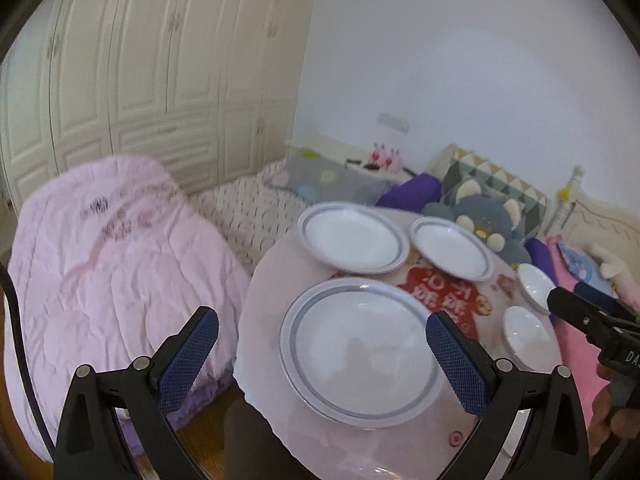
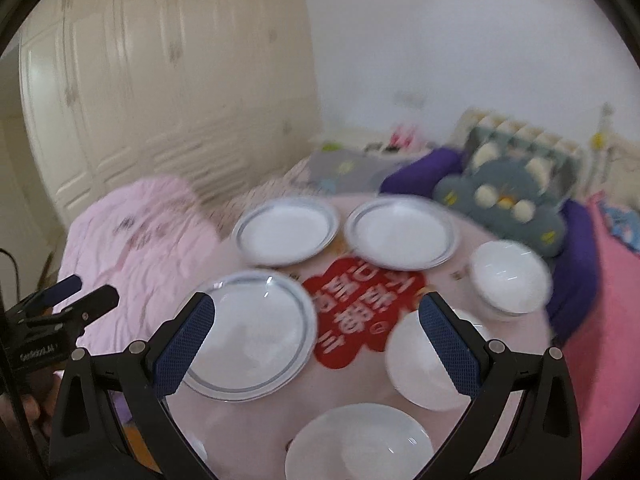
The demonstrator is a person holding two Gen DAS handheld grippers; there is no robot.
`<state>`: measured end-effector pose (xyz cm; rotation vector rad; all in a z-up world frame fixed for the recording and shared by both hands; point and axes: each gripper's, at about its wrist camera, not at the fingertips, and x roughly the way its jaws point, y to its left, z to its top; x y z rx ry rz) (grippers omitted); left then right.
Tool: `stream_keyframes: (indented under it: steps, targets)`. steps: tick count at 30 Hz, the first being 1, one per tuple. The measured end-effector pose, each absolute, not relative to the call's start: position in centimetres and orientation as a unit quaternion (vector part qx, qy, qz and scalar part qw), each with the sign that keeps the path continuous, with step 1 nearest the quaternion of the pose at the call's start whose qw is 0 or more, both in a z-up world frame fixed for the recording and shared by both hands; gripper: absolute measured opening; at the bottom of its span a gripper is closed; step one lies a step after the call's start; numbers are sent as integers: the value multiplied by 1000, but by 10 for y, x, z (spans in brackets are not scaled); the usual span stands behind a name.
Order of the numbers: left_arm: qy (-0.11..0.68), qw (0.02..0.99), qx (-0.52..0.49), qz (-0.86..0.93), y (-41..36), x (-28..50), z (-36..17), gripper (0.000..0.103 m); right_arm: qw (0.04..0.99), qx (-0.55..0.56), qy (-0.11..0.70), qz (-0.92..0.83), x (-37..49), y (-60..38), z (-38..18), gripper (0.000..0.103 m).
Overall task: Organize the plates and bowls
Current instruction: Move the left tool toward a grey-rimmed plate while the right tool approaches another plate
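Both tools hang spread and empty: left tool (image 1: 322,354) frames the nearest grey-rimmed white ceramic plate (image 1: 362,360) on the round pink-covered counter (image 1: 260,300); right tool (image 2: 316,344) hovers between it and the plain white bowls (image 2: 430,360). I judge I should slide one finger under the plate's rim, pinch lightly, lift level.

White plates (image 2: 286,236) carry grey-blue rim bands; the bowls (image 2: 510,276) are plain white. The surface (image 2: 400,392) is pale pink with a red sticker (image 2: 360,312). Blue-padded fingers (image 1: 188,356), pink quilt (image 1: 100,248).
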<state>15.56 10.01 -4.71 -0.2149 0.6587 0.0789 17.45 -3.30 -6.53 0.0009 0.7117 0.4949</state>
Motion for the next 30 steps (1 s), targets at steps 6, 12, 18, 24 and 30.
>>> stream_keyframes:
  steps: [6,12,18,24,30]
  targets:
    - [382,910,-158,18,133,217,-66,102,846,-13,440,300,232,-6,-107,103]
    - [429,880,-204,0,164,270,-91,102,786,13,524,329,277,-1,-146,101]
    - [450,860,-240,-26,180,307,-108,101,758,11,562,329,300,5,-173,99]
    - [473,836,-272,-53,196,342,-135,89,750,9,571,333,306,7,-176,98]
    - [480,827,-286,-69,213,373,-151,87,728,-16,596,338,317,21,-186,89]
